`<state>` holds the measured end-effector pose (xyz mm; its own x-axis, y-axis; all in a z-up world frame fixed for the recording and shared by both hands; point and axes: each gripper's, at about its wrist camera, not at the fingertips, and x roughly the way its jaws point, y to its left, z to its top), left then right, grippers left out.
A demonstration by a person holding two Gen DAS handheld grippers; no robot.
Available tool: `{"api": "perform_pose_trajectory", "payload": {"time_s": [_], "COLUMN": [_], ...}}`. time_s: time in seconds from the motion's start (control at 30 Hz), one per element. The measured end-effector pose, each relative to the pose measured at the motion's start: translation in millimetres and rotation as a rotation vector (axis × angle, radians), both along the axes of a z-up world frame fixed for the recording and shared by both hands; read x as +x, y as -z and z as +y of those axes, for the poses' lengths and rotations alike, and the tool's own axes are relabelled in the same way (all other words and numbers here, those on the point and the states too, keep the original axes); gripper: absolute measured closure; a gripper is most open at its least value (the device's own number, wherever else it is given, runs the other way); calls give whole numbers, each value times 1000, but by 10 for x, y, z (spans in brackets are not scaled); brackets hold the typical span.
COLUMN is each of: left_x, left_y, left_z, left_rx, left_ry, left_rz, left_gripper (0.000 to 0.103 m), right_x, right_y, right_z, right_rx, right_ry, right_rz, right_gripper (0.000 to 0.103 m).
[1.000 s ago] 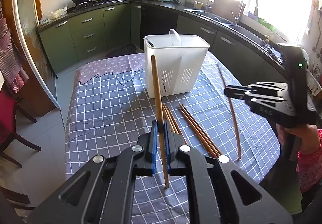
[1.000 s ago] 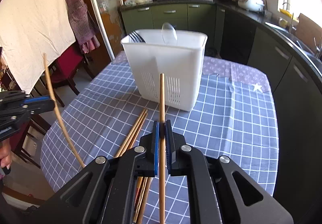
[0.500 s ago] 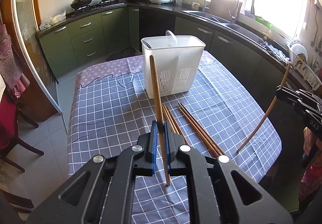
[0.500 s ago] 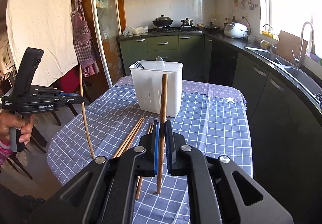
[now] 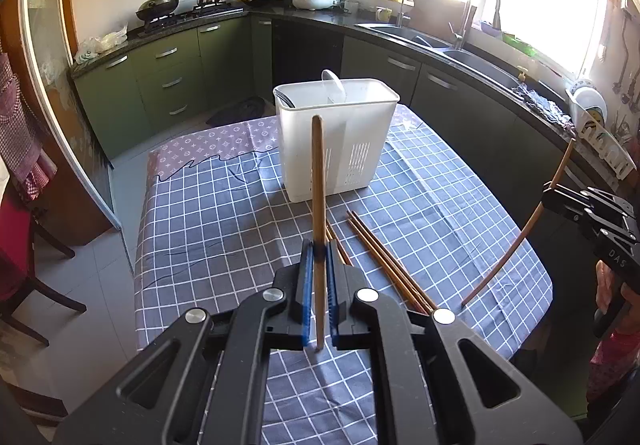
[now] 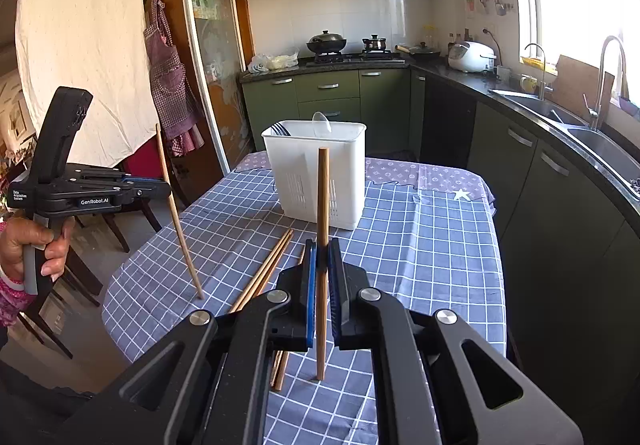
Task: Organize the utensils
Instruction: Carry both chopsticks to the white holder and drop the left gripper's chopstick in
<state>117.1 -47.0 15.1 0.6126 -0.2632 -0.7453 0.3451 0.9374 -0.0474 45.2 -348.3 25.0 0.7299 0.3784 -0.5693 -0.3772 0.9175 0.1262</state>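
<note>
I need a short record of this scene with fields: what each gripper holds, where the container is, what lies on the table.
left gripper: shut on one chopstick, held nearly upright above the table
right gripper: shut on another chopstick, also upright
white utensil holder: stands on the checked tablecloth, far side; a spoon and dark utensils stick out of it
loose chopsticks: several lying flat on the cloth, between holder and grippers
held chopsticks: neither is in the holder yet

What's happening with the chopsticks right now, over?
Left gripper shut on one chopstick. Right gripper shut on another chopstick. More chopsticks lie on table. White caddy ahead, nothing blocking.
</note>
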Motion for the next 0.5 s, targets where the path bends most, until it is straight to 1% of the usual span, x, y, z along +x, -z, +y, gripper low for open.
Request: {"api": "perform_pose_trajectory", "payload": {"time_s": [0.2,0.4,0.5], "left_x": [136,398,523], "left_y": [-196,-584,-809], "left_z": [-41,-172,-244], "left_rx": [-21,-32,-50], "left_ry": [7,24,36], "left_rz": [-16,-50,-61], "left_gripper": [97,97,97], "right_x": [-2,14,19], "right_y": [9,7,11], "right_z": [-35,-61,-65], "right_rx": [7,18,20], "right_ry": [-2,-2,-4], "right_rz": [2,6,5], "right_gripper": [96,96,96]}}
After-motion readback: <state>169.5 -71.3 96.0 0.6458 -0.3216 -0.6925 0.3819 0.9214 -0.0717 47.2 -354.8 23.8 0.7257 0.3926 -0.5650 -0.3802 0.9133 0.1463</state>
